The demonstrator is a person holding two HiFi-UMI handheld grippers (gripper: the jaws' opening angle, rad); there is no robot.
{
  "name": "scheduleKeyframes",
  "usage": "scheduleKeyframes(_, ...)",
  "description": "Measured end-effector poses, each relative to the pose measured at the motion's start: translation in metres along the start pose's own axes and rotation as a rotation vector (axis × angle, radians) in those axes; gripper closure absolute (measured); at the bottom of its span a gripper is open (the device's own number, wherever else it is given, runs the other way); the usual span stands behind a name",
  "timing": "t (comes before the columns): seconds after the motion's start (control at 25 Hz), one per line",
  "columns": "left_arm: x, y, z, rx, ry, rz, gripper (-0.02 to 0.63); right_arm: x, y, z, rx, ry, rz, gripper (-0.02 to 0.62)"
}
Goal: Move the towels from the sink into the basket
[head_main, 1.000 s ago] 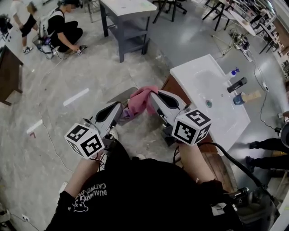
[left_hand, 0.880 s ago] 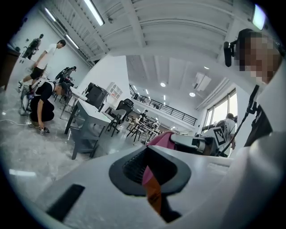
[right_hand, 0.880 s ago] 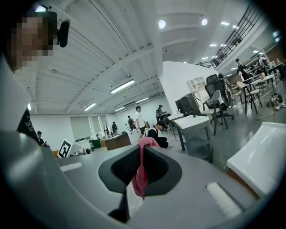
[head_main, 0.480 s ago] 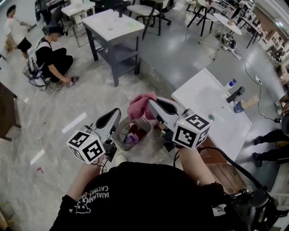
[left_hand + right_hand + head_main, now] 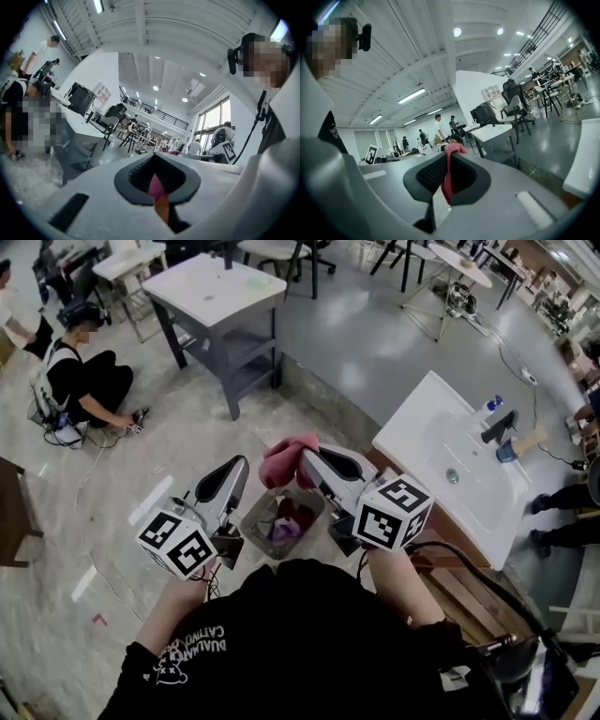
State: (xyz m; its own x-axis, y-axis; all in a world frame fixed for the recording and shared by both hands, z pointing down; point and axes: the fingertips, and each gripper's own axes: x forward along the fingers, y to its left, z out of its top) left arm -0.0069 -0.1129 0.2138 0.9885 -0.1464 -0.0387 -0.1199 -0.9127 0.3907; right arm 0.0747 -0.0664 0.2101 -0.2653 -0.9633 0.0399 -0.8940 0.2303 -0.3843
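Grey stone floor (image 5: pixel 187 418) fills most of the head view. A grey worktop (image 5: pixel 220 287) stands at the top, and a person (image 5: pixel 80 381) sits on the floor at the far left. At the right stands a white sink (image 5: pixel 422 437) on a wooden cabinet, with a dark tap (image 5: pixel 498 425) at its back edge; its bowl looks bare.

The basket (image 5: pixel 249 521) sits on the floor between the two tools, close in front of the person who holds them. A dark red towel (image 5: pixel 300 514) and a purple towel (image 5: pixel 284 532) lie inside it.

The right tool (image 5: pixel 305 457) points level, and its jaws are clamped on a pink towel (image 5: pixel 284 460). The right gripper view shows the cloth pinched between the dark pads and bunched above them. This towel hangs in the air over the far edge of the basket, apart from the sink.

The left tool (image 5: pixel 239 468) is level too, just left of the pink towel and not touching it. Its jaws are drawn together to a thin slit. Through the slit, its own view shows a sliver of pink and orange. No cloth hangs from it in the head view.
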Motion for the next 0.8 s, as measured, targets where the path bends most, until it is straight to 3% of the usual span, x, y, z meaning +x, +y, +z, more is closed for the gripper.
scheduleKeyframes(0.24,0.004,0.052,-0.005,-0.053,0.05,0.033,0.603,0.047,-0.018,-0.02,0.03,0.095,-0.047,0.572)
scheduleKeyframes(0.56,0.019,0.073,-0.033,-0.127,0.115,0.066,0.601,0.075,-0.043,-0.048,0.068,0.224,0.016,0.572)
scheduleKeyframes(0.8,0.04,0.073,-0.068,-0.208,0.106,0.049,0.601,0.087,-0.071,-0.086,0.097,0.348,0.109,0.572)
